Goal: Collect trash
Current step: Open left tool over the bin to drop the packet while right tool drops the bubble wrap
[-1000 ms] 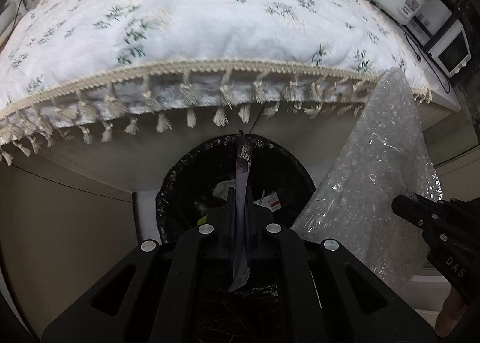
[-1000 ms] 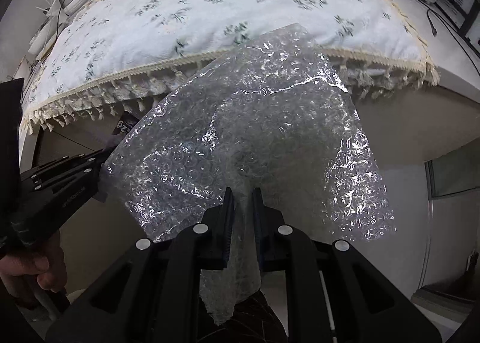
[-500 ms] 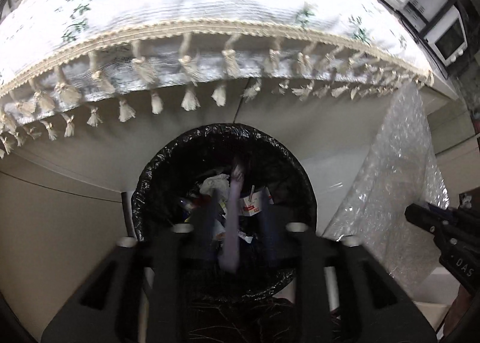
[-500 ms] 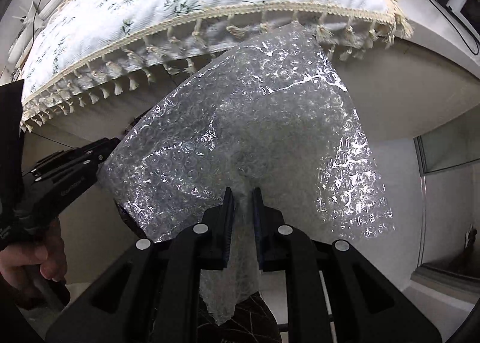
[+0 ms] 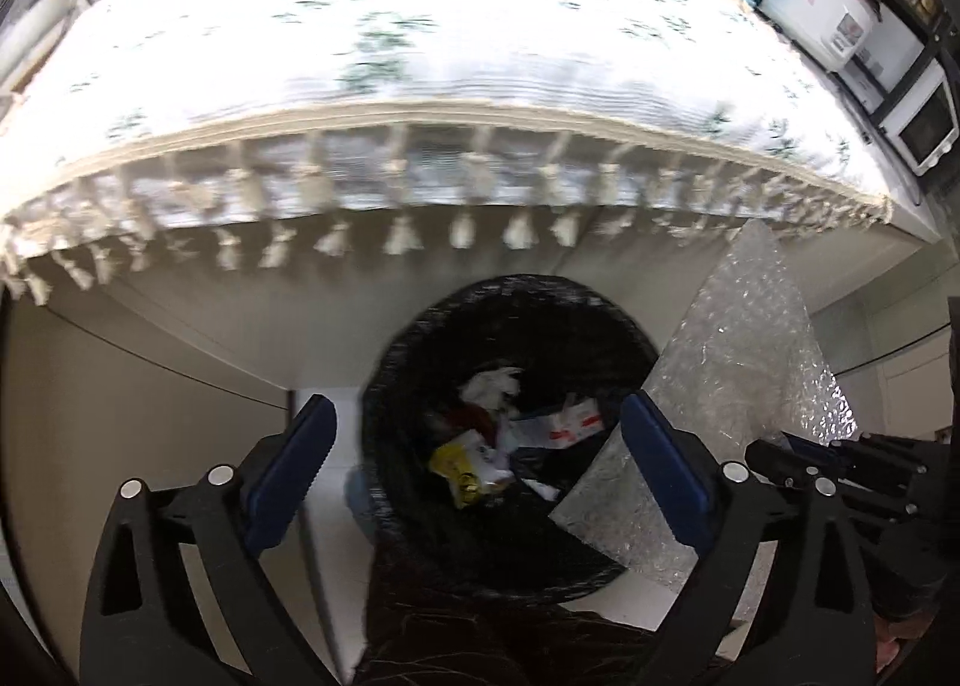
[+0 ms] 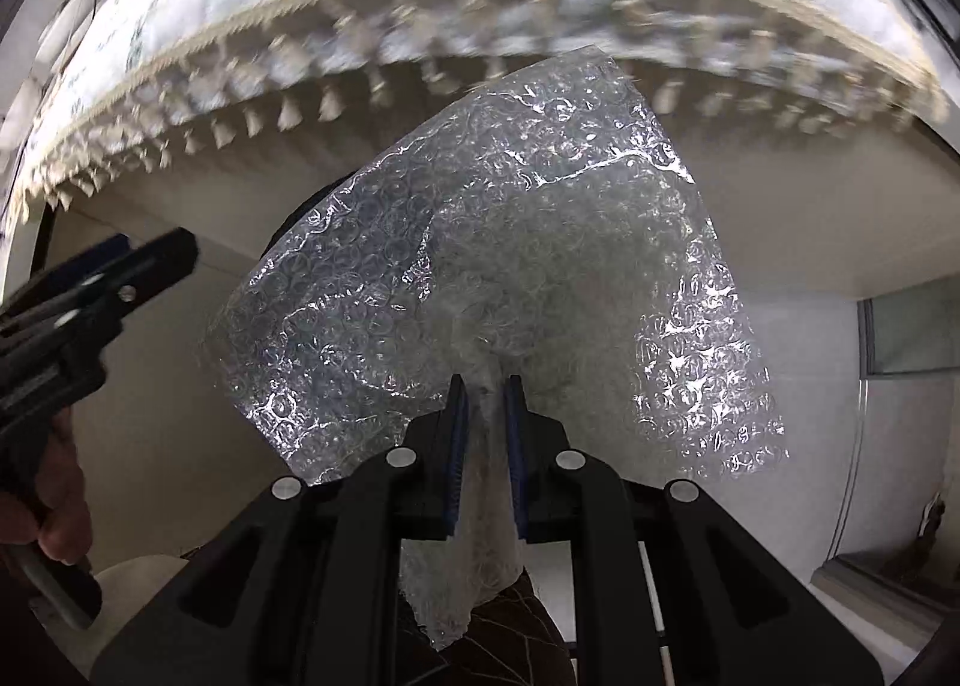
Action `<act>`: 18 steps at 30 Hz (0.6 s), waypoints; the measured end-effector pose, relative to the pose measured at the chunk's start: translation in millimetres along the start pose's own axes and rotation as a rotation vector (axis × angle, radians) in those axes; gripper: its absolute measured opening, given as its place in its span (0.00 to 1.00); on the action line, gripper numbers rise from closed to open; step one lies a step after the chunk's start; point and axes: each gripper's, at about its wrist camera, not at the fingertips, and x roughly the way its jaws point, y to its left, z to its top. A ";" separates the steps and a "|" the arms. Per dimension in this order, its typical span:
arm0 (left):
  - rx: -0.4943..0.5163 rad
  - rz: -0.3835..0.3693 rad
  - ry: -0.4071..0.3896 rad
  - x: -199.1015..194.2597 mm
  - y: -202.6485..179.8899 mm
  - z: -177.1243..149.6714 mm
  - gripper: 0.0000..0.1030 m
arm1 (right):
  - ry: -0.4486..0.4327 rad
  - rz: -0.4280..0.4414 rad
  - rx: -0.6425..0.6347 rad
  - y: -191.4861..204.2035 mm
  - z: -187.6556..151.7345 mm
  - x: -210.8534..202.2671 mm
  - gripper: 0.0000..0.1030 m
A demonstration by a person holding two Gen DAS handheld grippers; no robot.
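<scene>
The left hand-held gripper (image 5: 474,446) hangs above the black-lined trash bin (image 5: 510,572) with its jaws opening wide and nothing between them; the bin's mouth lies straight ahead of its fingers, below the tasselled edge of the flowered cloth (image 5: 420,56) on the bench. The right hand-held gripper (image 6: 485,386) pinches a sheet of bubble wrap (image 6: 540,242) narrowly by its near end, so the sheet's long axis fans away from the jaws toward the cloth's fringe. In the left wrist view that sheet (image 5: 750,362) sits at the bin's right rim, one corner overlapping the opening, so the right hand is the one that probably needs to shift left over the mouth before letting go. Inside the bin lie a yellow wrapper (image 5: 459,461) and a white packet with red print (image 5: 573,422), too blurred to read.
</scene>
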 end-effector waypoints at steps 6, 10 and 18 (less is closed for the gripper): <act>-0.034 0.037 0.027 3.4 26.1 -9.4 0.94 | 0.033 0.011 -0.033 19.5 13.3 21.7 0.12; -0.050 0.046 0.051 9.9 40.4 -15.4 0.94 | 0.048 0.013 -0.059 32.0 23.2 34.2 0.13; -0.080 0.042 0.076 19.5 51.0 -15.8 0.94 | 0.032 0.015 -0.069 44.4 39.4 40.7 0.42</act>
